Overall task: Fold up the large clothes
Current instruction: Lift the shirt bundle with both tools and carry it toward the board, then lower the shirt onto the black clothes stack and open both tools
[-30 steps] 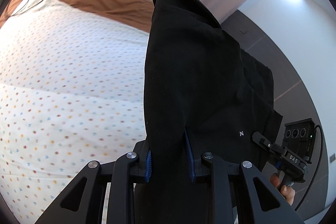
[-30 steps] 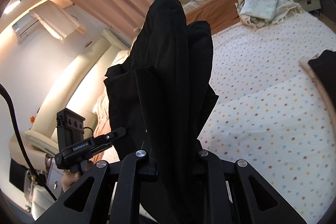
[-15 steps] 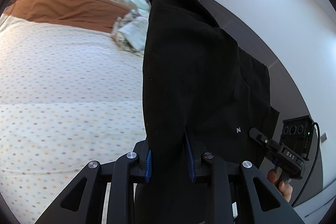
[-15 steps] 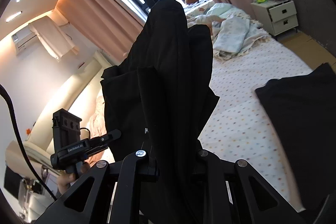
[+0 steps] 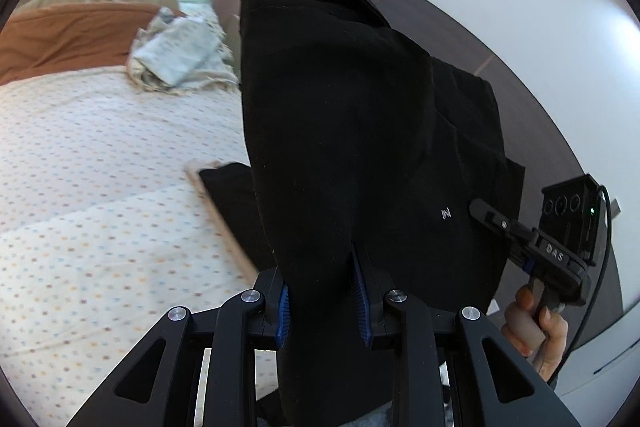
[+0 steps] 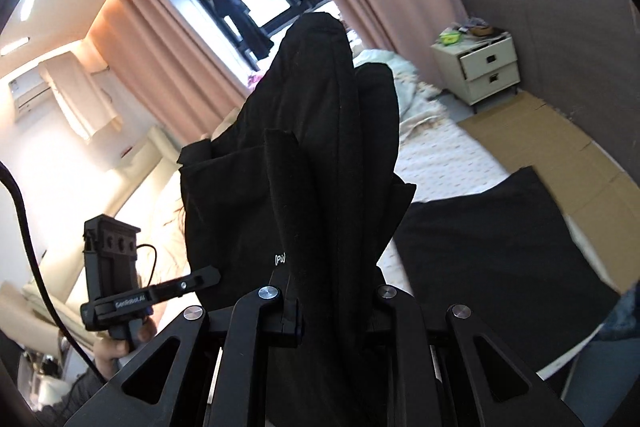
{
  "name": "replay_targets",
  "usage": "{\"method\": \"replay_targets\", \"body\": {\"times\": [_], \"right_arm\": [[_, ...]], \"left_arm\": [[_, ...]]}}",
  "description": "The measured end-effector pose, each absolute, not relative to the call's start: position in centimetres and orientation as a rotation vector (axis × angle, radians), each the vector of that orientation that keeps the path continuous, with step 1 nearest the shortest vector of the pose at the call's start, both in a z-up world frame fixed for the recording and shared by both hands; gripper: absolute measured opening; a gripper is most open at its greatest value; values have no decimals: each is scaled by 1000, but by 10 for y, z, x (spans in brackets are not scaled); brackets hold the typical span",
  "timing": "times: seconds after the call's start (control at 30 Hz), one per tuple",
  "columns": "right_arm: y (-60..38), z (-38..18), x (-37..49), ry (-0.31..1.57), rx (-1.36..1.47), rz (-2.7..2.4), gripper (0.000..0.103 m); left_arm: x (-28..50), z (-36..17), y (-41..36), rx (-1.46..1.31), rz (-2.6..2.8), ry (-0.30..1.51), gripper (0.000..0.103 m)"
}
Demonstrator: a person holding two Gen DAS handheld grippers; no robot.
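A large black garment hangs in the air between my two grippers, with a small white logo near its lower right. My left gripper is shut on one part of it, the blue pads pressing the cloth. My right gripper is shut on another part of the same garment, which fills the middle of the right wrist view. The right gripper's body also shows in the left wrist view, and the left gripper's body shows in the right wrist view. A second black garment lies flat on the bed.
The bed has a white dotted sheet, an orange blanket and a heap of pale bedding at its far end. A white nightstand stands by the dark wall. Cardboard lies on the floor beside the bed.
Both grippers have swung to the right with the black garment still held. The flat black garment and the bed's right edge have come into view below.
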State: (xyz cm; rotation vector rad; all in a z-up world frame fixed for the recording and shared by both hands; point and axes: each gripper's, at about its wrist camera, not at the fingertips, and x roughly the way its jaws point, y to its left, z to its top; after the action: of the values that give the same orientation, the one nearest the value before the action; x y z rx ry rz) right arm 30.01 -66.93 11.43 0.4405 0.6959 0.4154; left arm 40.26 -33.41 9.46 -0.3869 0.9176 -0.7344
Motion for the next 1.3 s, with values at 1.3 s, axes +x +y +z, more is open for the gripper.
{"method": "replay_targets", "body": {"times": [1.3], "right_arm": [[-815,-14,334,889,347,-216,54]], "left_arm": [[509,-93,-463,-359,-728,1271,34]]}}
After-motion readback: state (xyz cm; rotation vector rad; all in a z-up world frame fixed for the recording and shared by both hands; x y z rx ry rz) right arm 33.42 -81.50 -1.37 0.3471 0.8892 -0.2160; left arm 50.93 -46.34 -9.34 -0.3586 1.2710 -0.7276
